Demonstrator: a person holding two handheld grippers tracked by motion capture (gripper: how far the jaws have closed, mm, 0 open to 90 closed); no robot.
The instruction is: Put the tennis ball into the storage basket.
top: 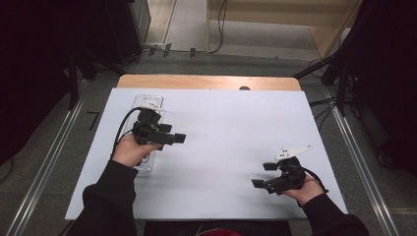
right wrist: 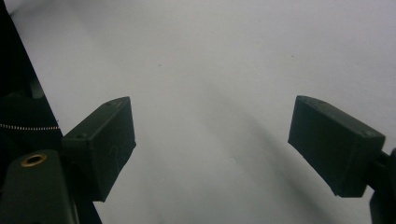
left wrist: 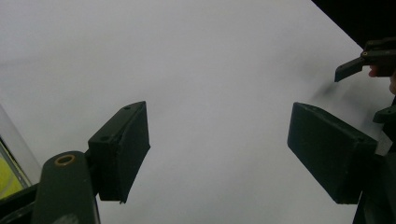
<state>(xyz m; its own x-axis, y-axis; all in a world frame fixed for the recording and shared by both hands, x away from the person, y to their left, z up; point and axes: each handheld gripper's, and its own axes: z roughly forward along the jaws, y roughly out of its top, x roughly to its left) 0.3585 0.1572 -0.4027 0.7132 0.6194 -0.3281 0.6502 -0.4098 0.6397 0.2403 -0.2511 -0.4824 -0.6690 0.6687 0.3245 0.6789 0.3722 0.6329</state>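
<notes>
Currently, at the table's (top: 211,147) left edge, a clear plastic tray (top: 147,102) lies flat, long axis running 12 to 6 o'clock in the high view, far end at 12. The left gripper (top: 178,138) hovers over the tray's middle, held in the left hand (top: 130,150), jaws pointing toward 3 o'clock, away from the tray. In the left gripper view the pads stand apart over bare white surface with nothing between them: released, empty. A sliver of the tray's clear rim (left wrist: 16,149), with something yellow behind it, sits at 8 o'clock of that view.

Key relation: tray lies directly beneath and behind the left gripper, toward 9 o'clock of its jaws. Judgement: the gripper must swing back and tip down before any grasp on the rim.

Right gripper (top: 263,174), in the right hand (top: 305,189), sits well apart at the table's near right, jaws pointing toward 9 o'clock, also spread and empty. Left hand is clearly nearer the tray.
</notes>
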